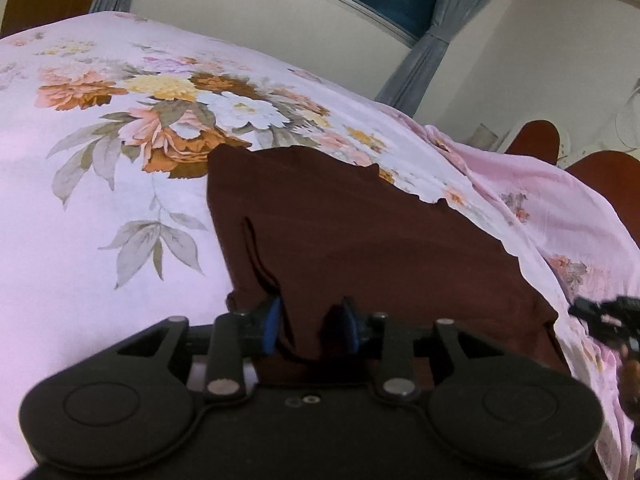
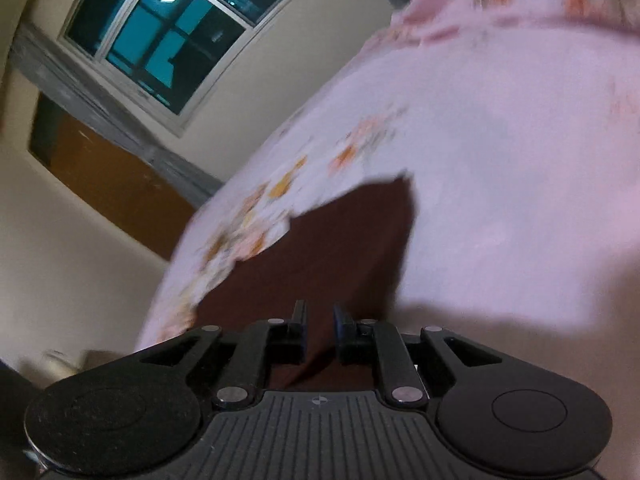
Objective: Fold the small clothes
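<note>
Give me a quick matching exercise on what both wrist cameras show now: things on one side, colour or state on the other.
Things:
1. garment
2. bedsheet
3. window curtain
4. left gripper

States:
A. grey, hanging by the wall
B. pink with flowers
C. dark maroon, lying on the bed
D. cloth between its fingers

Pairs: 1-C, 2-B, 3-A, 4-D

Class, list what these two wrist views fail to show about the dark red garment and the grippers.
- Garment near edge: left wrist view, hidden behind the left gripper body.
- Right gripper grip: right wrist view, motion blur; cloth lies between the jaws, contact unclear.
- Garment type: neither view shows its full outline.
- Floral sheet pattern: blurred in the right view.
</note>
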Available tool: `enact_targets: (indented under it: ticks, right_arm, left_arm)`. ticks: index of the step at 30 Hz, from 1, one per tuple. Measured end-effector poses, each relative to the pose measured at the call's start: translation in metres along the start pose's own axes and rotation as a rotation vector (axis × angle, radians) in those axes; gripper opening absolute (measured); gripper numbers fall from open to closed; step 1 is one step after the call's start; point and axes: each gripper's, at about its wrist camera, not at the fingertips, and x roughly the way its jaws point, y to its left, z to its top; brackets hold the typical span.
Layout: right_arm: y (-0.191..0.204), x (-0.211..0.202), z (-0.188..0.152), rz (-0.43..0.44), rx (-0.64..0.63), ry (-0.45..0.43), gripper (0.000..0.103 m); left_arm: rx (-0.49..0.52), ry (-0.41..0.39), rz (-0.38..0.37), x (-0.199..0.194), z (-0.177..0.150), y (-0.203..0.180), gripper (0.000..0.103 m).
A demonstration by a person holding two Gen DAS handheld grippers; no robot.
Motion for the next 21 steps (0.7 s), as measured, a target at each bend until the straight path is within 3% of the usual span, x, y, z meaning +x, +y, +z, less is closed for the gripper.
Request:
enact_targets:
  ticks: [6, 7, 9, 10, 13, 14, 15, 16, 19, 21]
  right_arm:
    - [-0.011, 0.017, -0.023, 0.046, 0.166, 0.006, 0.013]
    - [-0.016, 0.021, -0.022, 0.046, 0.2, -0.003, 0.014]
    - [-0.027, 0.028, -0.017, 0.027, 0.27, -0.014, 0.024]
    - [-0.032, 0.03, -0.016, 0.024, 0.312, -0.032, 0.028]
    - [-0.046, 0.03, -0.014, 0.059, 0.383, -0.085, 0.029]
    - [-0.046, 0.032, -0.014, 0.061, 0.39, -0.098, 0.028]
    - [-0.047, 0.03, -0.014, 0.036, 0.386, -0.118, 0.009]
    - [-0.049, 0.029, -0.013, 0.022, 0.386, -0.132, 0.002]
    - [-0.051, 0.017, -0.017, 0.032, 0.38, -0.19, 0.002]
    - [-0.056, 0.015, -0.02, -0.006, 0.362, -0.174, 0.002]
  left_arm:
    - [-0.127, -0.02, -0.054, -0.004, -0.003, 0.011, 0.027]
    - [-0.139, -0.023, -0.065, -0.003, -0.003, 0.013, 0.023]
    - [-0.161, -0.024, -0.074, -0.001, -0.001, 0.015, 0.022]
    - [-0.172, -0.02, -0.069, 0.001, 0.0, 0.016, 0.017]
    - [-0.197, -0.011, -0.067, 0.008, 0.0, 0.021, 0.01]
    - [-0.202, -0.01, -0.072, 0.01, 0.0, 0.022, 0.01]
    - [-0.202, -0.01, -0.073, 0.011, 0.0, 0.023, 0.009]
    - [-0.202, -0.011, -0.075, 0.013, 0.0, 0.023, 0.007]
    - [-0.178, -0.019, -0.088, 0.015, 0.0, 0.02, 0.006]
    - [-0.149, 0.002, -0.056, 0.019, -0.002, 0.017, 0.006]
